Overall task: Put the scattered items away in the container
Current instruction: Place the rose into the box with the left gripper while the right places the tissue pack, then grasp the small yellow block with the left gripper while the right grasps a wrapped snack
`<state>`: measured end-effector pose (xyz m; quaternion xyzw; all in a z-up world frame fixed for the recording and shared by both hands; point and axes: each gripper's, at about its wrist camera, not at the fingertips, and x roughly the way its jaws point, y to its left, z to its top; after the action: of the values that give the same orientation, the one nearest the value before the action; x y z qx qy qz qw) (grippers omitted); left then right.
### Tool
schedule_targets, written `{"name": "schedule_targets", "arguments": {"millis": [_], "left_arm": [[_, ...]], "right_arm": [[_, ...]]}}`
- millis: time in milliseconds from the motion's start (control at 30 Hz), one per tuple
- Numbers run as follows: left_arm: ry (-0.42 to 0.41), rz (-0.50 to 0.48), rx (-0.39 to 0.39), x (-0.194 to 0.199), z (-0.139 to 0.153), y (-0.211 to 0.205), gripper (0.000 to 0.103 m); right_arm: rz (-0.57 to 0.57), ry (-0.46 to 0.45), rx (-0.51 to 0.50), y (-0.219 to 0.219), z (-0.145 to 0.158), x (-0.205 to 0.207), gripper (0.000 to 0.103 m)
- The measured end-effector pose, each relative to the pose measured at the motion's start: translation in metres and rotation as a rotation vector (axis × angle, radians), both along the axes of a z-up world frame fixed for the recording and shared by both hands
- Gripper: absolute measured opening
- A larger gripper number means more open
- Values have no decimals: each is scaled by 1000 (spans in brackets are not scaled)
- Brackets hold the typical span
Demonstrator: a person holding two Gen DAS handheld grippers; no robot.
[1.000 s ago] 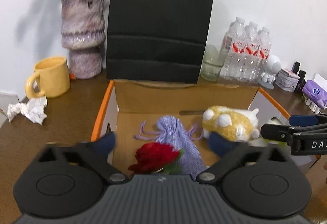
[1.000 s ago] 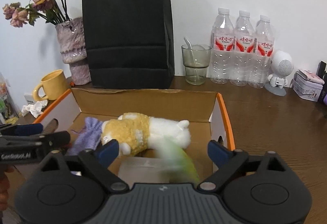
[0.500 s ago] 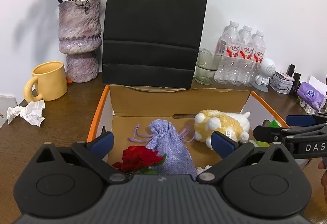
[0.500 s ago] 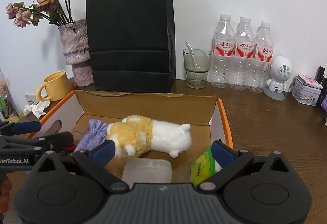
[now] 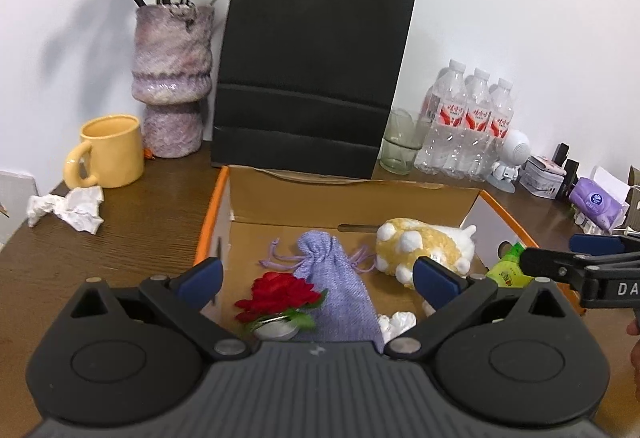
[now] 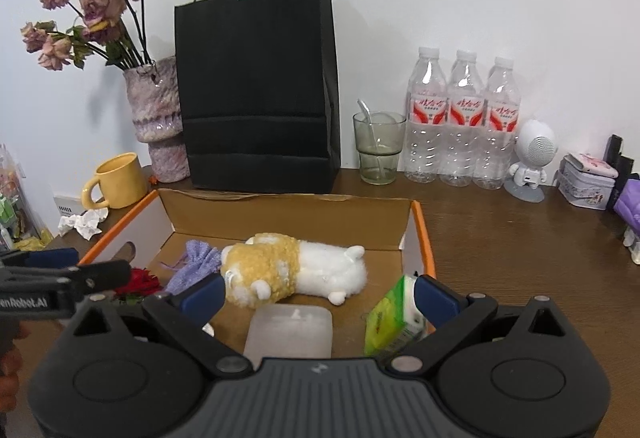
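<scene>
Cardboard box (image 6: 422,234): open, with orange edges, on the wooden table (image 6: 520,270); every place below is given relative to this box.
Plush toy (image 6: 296,268): yellow and white, lying on its side on the box floor, near the middle toward the back wall.
Purple drawstring pouch (image 5: 332,278): on the box floor, just beside the plush toy on its left, cords spread toward the back.
Red rose (image 5: 286,292): inside the box at the near left, touching the pouch's near edge; a small round white thing sits under it.
Green packet (image 6: 390,318): tilted against the box's right wall, near corner.
Translucent lidded case (image 6: 290,330): flat on the box floor, nearer than the plush toy.
White crumpled bit (image 5: 396,322): on the box floor at the near edge, right of the pouch.
Left gripper (image 5: 316,280): above the near left part of the box, jaws spread wide, nothing pinched between them.
Right gripper (image 6: 318,292): above the near right part of the box, jaws spread wide and empty; the green packet lies just beside its right finger, and whether they touch is unclear.
Black paper bag (image 6: 256,90): upright just behind the back wall.
Yellow mug (image 5: 108,150): outside, beyond the back left corner.
Crumpled tissue (image 5: 70,206): outside, left of the box.
Vase of dried flowers (image 5: 172,78): behind the back left corner.
Glass (image 6: 378,146) and three water bottles (image 6: 464,118): behind the back right corner.
</scene>
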<state>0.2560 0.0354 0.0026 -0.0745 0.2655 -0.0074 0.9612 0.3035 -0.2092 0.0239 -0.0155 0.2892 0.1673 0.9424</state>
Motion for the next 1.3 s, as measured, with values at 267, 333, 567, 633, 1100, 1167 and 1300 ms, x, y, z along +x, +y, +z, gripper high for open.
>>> {"name": "schedule_targets", "arguments": {"millis": [267,333,567,633,1100,1167,1300], "left_arm": [[-11,-14,10,-40,5,7,103],[-6,-16,16,-51,3,8,103],[30,-38,36,-84,-15,9,103],[49,-46,40,-90,-24,9,103],[162,-133,38,-79,-66,3,77],[164,-149,43,-75,-70,1,65],[141,-173,81,-75,-71,-5,31]], "right_arm": [[-10,-25,-22,-22,4,-38,101],[-14,-28,-25,-29,2,-49,101],[-8,3,-47,-42,-20,-86,101],[-10,24,-53,-43,-31,-95,101],[13,95,-86,-21,-86,-121,83],[9,99,-89,-18,-90,-120,72],[7,84,-78,-19,-88,-123,42]]}}
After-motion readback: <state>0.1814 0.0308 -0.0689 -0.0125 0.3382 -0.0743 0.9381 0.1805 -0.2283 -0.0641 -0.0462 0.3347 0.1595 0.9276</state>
